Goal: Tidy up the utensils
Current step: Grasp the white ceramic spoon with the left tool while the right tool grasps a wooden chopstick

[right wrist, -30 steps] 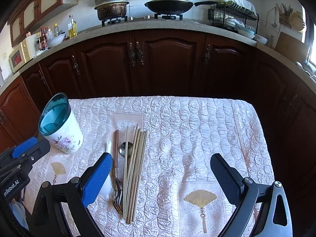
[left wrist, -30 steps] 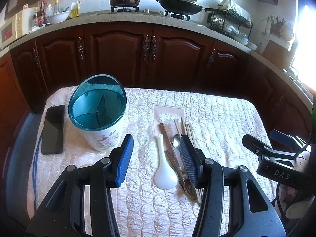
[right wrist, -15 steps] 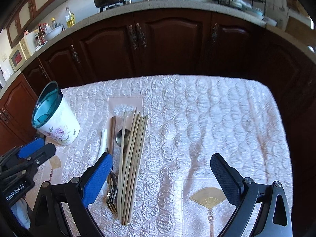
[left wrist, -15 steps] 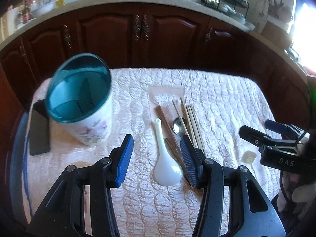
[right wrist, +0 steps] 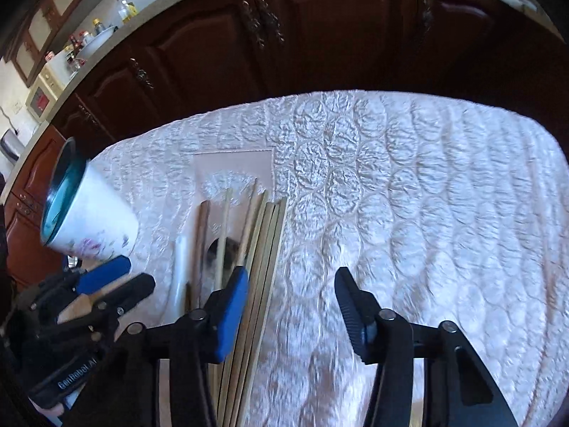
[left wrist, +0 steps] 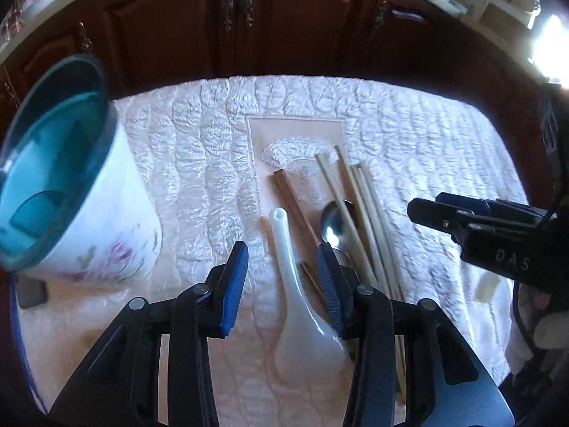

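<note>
L claw (left wrist: 282, 279): tilted down, jaws apart, just been closing, white spoon (left wrist: 302, 306) between, not gripped.
R claw (right wrist: 291, 306): tilted down, apart, just been closing, chopsticks (right wrist: 265, 249) at 9 o'clock.

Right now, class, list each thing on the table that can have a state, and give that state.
Utensil holder: upright, nothing in the part that shows.
White ceramic spoon: flat on the cloth, between the left claw's jaws, untouched.
Metal spoon: lying among the chopsticks.
Chopsticks: lying loose side by side.
Left claw: open, jaws just closing.
Right claw: open over bare cloth, jaws just closing.
</note>
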Motion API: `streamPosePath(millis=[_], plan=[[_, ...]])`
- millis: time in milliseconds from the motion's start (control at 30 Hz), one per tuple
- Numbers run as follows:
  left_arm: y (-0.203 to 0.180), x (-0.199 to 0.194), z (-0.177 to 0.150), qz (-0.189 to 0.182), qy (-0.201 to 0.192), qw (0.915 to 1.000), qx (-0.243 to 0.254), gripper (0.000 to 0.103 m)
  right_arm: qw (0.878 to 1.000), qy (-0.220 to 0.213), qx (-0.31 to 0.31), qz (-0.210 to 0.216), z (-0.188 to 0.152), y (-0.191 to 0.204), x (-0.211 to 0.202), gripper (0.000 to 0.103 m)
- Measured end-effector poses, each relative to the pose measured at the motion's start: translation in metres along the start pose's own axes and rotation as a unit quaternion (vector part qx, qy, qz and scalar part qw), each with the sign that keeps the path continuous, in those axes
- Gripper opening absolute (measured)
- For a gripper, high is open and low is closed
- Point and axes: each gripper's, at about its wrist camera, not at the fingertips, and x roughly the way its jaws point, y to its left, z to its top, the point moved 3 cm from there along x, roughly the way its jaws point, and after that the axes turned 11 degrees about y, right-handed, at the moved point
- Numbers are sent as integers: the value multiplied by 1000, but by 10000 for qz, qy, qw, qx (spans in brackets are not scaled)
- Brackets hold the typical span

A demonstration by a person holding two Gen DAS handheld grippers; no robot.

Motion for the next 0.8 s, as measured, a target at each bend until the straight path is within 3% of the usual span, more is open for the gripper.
streamPosePath(millis=[233, 433, 567, 633, 700, 733, 800], plan=[[9, 26, 17, 94, 197, 9997, -135, 39, 9991, 333, 111, 217, 24, -8, 35, 34], [15, 38, 20, 100, 306, 9993, -171, 39, 9979, 558, -244, 215, 32, -2, 38, 33], [19, 42, 19, 87, 341, 9992, -212, 39, 9935, 492, -674, -776, 36, 13, 43, 32], [21, 44, 19, 60, 342, 9992, -202, 39, 9913, 384, -631, -1090, 33, 4, 33, 26], [21, 45, 18, 15, 350, 9993, -165, 37, 9964, 343, -396, -667, 31, -7, 22, 26], [22, 45, 19, -7, 364, 9992, -148, 28, 9980, 338, -293, -437, 31, -13, 18, 26], [18, 43, 20, -48, 401, 9991, -122, 22, 9987, 346, -201, -326, 31, -22, 15, 26]])
